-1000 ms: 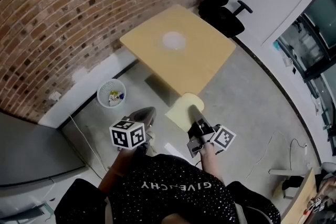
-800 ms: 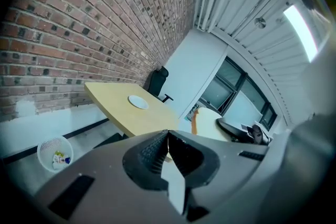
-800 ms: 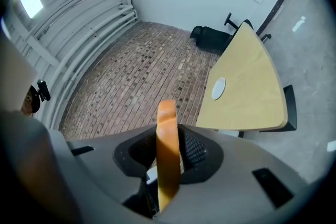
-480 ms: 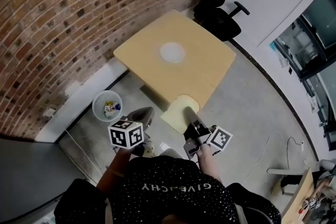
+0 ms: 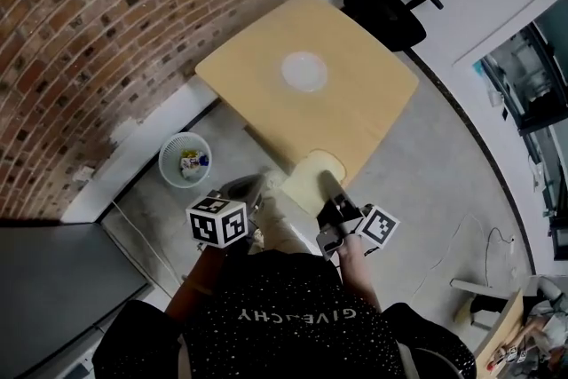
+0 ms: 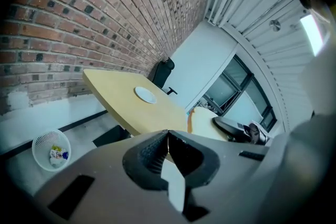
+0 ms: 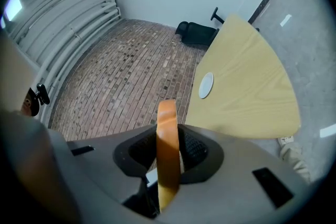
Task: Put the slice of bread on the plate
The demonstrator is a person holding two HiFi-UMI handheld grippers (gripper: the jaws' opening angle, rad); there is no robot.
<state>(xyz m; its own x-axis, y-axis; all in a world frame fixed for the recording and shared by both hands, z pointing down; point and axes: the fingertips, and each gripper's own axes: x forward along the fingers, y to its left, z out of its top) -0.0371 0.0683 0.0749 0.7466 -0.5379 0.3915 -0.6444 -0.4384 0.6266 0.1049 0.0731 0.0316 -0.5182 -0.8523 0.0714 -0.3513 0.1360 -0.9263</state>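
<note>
Golden-crusted bread slice clamped edge-on in the right claw, left claw closed on nothing. Thin grip might let it slip before reaching the plate, middle of the bench.

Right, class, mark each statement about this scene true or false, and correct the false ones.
1. The right gripper clamps the slice of bread. True.
2. The plate holds bread. False: it lies bare on the table.
3. The left gripper has its jaws together with nothing between them. True.
4. The waste basket stands on the table. False: it stands on the floor by the brick wall.
</note>
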